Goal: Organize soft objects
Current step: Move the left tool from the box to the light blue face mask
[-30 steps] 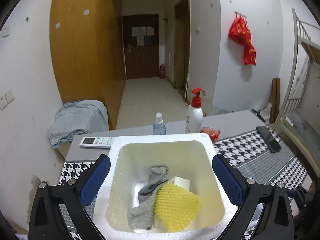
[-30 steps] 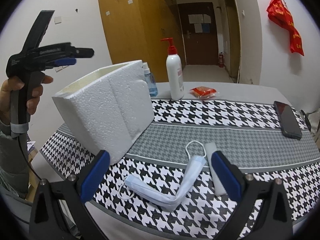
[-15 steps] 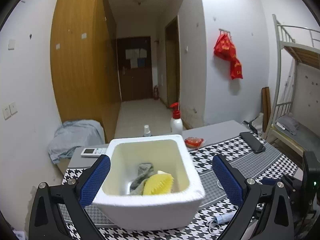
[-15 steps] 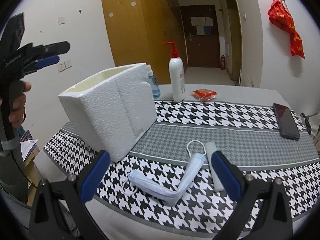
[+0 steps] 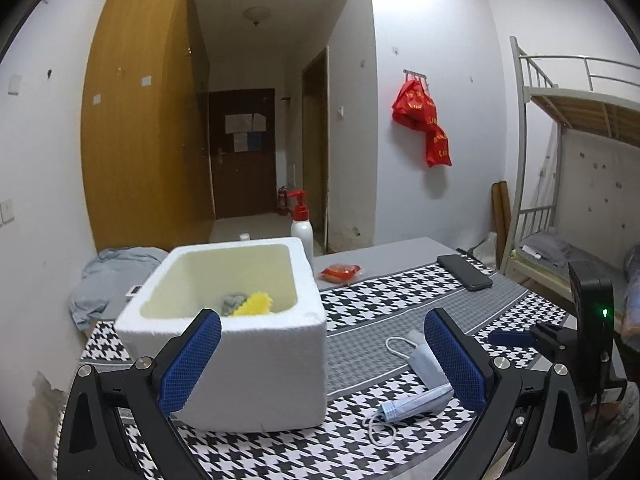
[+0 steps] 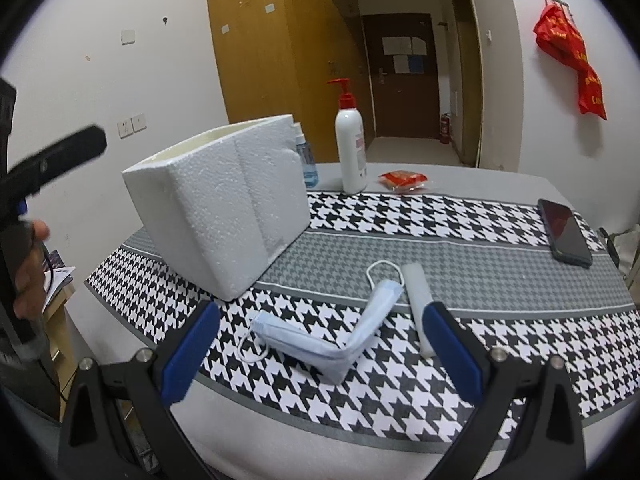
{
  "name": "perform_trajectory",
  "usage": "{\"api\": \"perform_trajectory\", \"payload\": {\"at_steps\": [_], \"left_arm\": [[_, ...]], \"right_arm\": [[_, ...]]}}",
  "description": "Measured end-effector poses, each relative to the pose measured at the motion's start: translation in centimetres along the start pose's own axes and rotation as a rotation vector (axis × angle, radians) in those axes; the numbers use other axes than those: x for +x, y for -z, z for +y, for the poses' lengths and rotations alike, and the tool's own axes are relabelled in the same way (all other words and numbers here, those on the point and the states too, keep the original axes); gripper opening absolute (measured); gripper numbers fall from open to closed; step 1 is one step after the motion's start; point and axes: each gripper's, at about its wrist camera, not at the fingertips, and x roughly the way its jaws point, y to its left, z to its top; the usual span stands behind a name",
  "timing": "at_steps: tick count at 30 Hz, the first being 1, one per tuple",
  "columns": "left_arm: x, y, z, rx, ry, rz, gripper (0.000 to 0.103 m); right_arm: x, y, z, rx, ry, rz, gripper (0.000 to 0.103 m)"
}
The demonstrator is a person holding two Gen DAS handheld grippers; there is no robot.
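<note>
**Folded mask lies between spread claws, foam box off to the left**

The blue face mask [image 6: 340,340] sits bent into an L on the houndstooth cloth [image 6: 460,216], creased flat, with a white ear loop curling out at each end. In the right wrist view it lies just ahead of the right claw [image 6: 324,356], between the 2 blue fingers, which are spread wide with nothing in them. Touching or just beside the mask's far end, ahead of the right-hand finger, lies a pale translucent strip [image 6: 416,300].

The left claw [image 5: 320,360] is also spread and empty. Ahead of its left finger stands the white foam box [image 5: 256,368], grainy and thick-walled, with the mask [image 5: 420,396] low and to the right, beside the right finger.

Only the left wrist view looks into the box: a grey sock [image 5: 232,304] and a yellow foam net [image 5: 256,306] show just above the near rim. Only the right wrist view shows the box's ribbed outer side [image 6: 228,208], a blue spray bottle [image 6: 306,160] behind it, and a hand [image 6: 28,272] gripping the other tool at far left.

Further ahead stand a white pump bottle [image 6: 351,148], a red packet [image 6: 402,180] and, far right, a dark phone [image 6: 564,232].
</note>
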Motion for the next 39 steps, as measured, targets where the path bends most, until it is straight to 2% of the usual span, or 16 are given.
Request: {"api": "perform_trajectory", "payload": {"at_steps": [4, 11, 15, 22, 27, 32, 39], "left_arm": [[0.0, 1.5, -0.2, -0.033, 0.028, 0.000, 0.102], [0.1, 3.7, -1.5, 0.000, 0.061, -0.004, 0.102], [1.0, 4.7, -2.1, 0.012, 0.075, 0.023, 0.102], [1.7, 5.7, -2.6, 0.008, 0.098, 0.044, 0.102], [2.1, 6.3, -2.8, 0.007, 0.092, 0.060, 0.102], [2.5, 6.7, -3.3, 0.012, 0.101, 0.093, 0.102], [3.6, 7.0, -4.6, 0.056, 0.130, 0.136, 0.102]], "right_arm": [[0.0, 0.6, -0.4, 0.011, -0.007, -0.005, 0.102], [0.0, 1.3, -0.8, 0.015, -0.003, -0.008, 0.102], [0.0, 1.7, -1.2, 0.024, -0.006, -0.005, 0.102], [0.2, 2.5, -1.9, 0.037, 0.006, 0.014, 0.102], [-0.4, 2.7, -2.3, 0.051, 0.003, -0.020, 0.102], [-0.3, 3.0, -2.6, 0.047, 0.008, -0.009, 0.102], [-0.5, 3.3, -3.7, 0.068, 0.024, -0.003, 0.102]]}}
